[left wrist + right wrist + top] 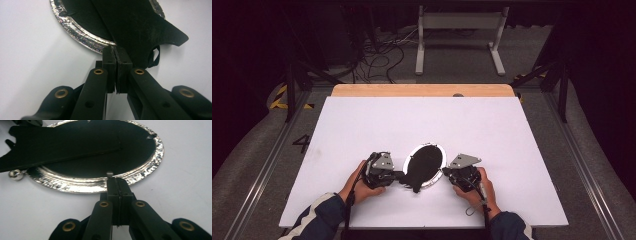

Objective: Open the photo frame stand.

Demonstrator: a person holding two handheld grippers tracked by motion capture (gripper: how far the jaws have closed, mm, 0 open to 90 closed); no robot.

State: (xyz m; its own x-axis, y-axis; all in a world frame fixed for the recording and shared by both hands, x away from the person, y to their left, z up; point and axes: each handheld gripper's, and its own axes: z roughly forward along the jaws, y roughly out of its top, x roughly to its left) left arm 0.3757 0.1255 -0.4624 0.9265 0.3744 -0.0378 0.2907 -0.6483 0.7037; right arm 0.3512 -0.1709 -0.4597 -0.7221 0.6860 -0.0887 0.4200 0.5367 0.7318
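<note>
Jaws of both grippers are pressed together, the left gripper (pixel 116 51) pinching the black fabric (pixel 140 27), the right gripper (pixel 117 180) the silver ring's (pixel 82 185) rim.

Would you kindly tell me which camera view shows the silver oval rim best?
The right gripper view: the silver rim curves close and sharp, with its crinkled shine plain, around the black cloth. The left gripper view shows just a short arc. The high view shows the whole oval, but small.
</note>
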